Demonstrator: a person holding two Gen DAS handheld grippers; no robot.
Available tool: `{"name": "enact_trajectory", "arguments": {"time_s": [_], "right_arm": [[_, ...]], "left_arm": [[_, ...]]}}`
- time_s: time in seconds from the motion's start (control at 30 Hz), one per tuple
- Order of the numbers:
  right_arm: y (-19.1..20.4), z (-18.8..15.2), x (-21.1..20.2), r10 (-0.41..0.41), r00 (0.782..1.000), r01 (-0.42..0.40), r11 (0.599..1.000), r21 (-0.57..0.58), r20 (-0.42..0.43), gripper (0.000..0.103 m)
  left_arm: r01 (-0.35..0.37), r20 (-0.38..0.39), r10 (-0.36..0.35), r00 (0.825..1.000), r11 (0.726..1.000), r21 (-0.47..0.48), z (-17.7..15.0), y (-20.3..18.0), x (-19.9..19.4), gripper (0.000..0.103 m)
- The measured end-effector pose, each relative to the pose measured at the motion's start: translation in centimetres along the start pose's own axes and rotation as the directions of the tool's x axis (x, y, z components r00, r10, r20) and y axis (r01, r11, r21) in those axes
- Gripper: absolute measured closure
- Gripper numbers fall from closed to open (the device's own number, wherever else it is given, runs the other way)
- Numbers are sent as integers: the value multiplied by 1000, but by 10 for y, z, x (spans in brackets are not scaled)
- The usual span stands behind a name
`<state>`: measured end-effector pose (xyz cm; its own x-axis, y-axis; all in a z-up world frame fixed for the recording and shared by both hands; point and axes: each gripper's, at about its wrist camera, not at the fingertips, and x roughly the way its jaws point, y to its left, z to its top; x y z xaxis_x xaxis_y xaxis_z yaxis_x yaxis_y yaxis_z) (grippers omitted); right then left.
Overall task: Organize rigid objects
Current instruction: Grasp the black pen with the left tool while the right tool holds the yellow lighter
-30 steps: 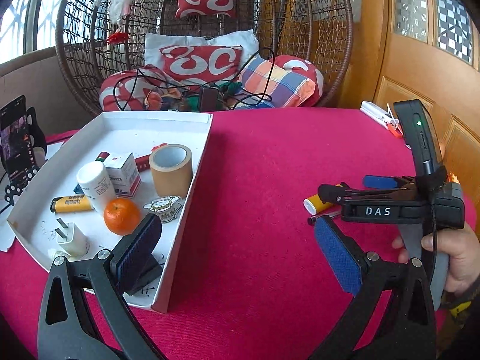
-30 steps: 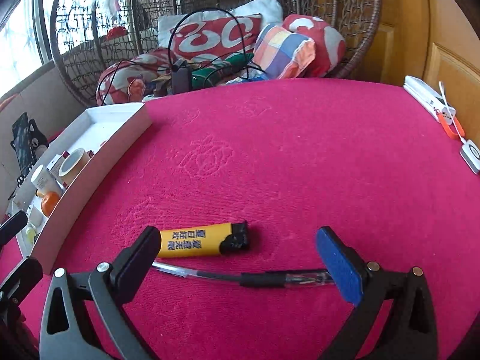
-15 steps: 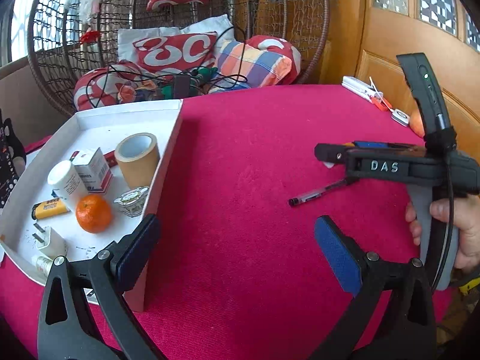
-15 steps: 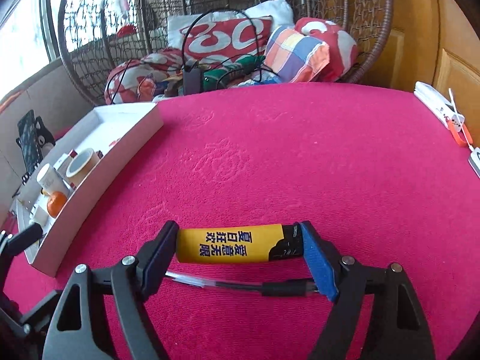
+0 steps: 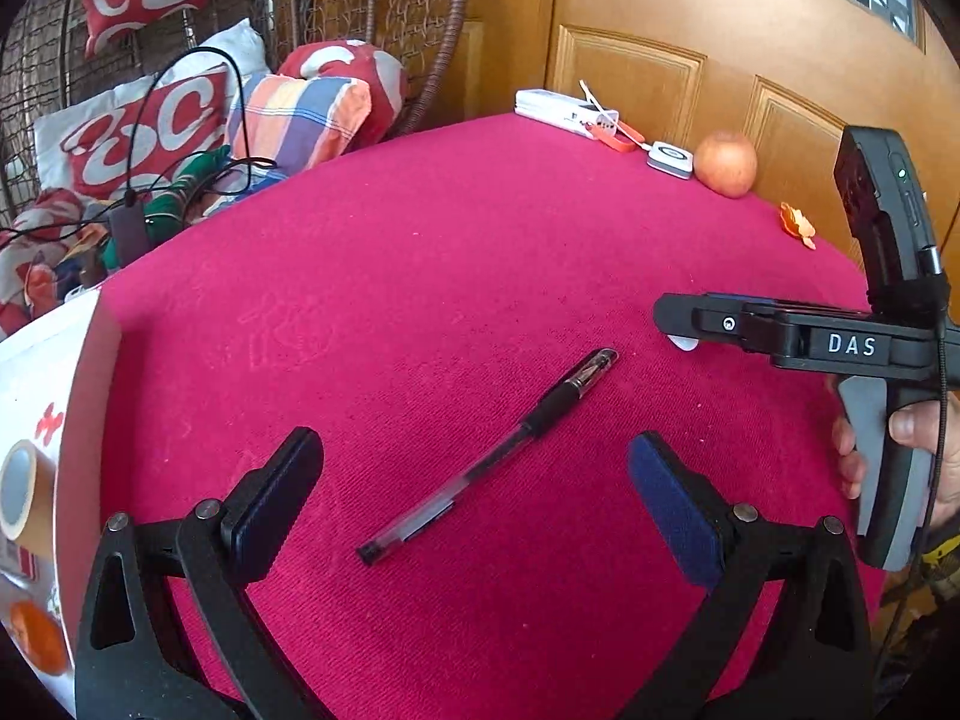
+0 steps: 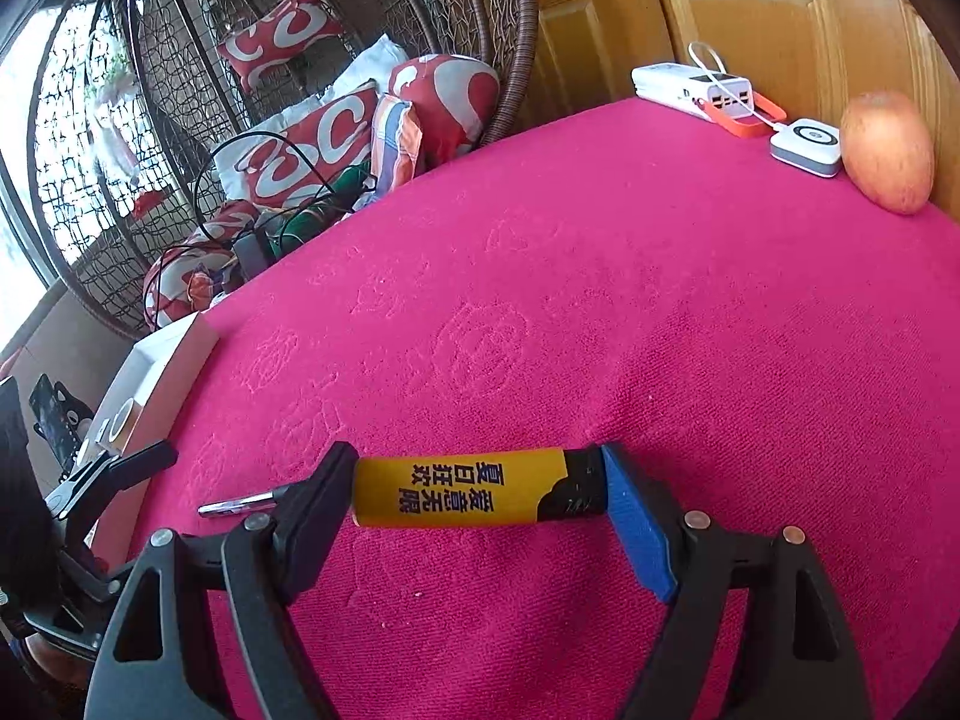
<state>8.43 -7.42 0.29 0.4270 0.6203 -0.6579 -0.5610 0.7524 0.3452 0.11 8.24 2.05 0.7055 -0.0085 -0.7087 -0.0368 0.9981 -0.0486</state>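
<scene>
Now clamped endwise in right tongs (image 6: 480, 495): yellow plastic lighter (image 6: 477, 495), lifted, tray-bound; left tongs (image 5: 474, 480) wide, newly straddling clear ballpoint pen (image 5: 486, 456).

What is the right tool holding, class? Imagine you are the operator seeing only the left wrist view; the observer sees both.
Observer: The right tool is shut on a yellow lighter, gripped end to end.
Operator: Which end is its black cap?
Observer: Against the blue pad of the right finger.
Operator: Anything beside the white tray?
Observer: A phone on a stand, left of it.
</scene>
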Motion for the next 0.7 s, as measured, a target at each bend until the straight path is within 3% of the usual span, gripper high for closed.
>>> {"name": "enact_trajectory", "arguments": {"time_s": [0.13, 0.17, 0.27, 0.3, 0.37, 0.43, 0.53, 0.6, 0.7], "right_arm": [[-5, -1, -2, 32, 999, -32, 999, 23, 7, 22], [-7, -1, -2, 41, 999, -41, 999, 30, 9, 22], [-8, -1, -4, 54, 998, -54, 998, 42, 12, 22], [-7, -2, -4, 55, 998, -56, 997, 44, 13, 22], [-7, -2, -4, 56, 998, -56, 997, 46, 13, 22], [-7, -2, -4, 58, 998, -59, 997, 47, 14, 22], [-9, -2, -3, 66, 998, -67, 996, 55, 16, 22], [-11, -2, -3, 75, 997, -76, 995, 62, 18, 22], [-12, -2, -4, 81, 996, -82, 994, 67, 21, 22]], "left_arm": [[55, -108, -55, 993, 998, -6, -8, -5, 21, 0], [58, -102, -56, 993, 998, 16, -11, -10, 18, 0], [209, -140, -200, 970, 976, 54, -19, -29, 6, 0], [221, -145, -208, 967, 972, 78, -22, -35, 2, 0], [170, -143, -152, 978, 978, 122, -26, -42, 0, 0], [118, -137, -103, 985, 988, 103, -25, -36, 6, 3], [128, -110, -126, 986, 992, 11, -17, -18, 8, 9], [121, -115, -120, 986, 993, 3, -12, -15, 9, 20], [44, -134, -36, 990, 997, 59, -7, -21, 13, 38]]}}
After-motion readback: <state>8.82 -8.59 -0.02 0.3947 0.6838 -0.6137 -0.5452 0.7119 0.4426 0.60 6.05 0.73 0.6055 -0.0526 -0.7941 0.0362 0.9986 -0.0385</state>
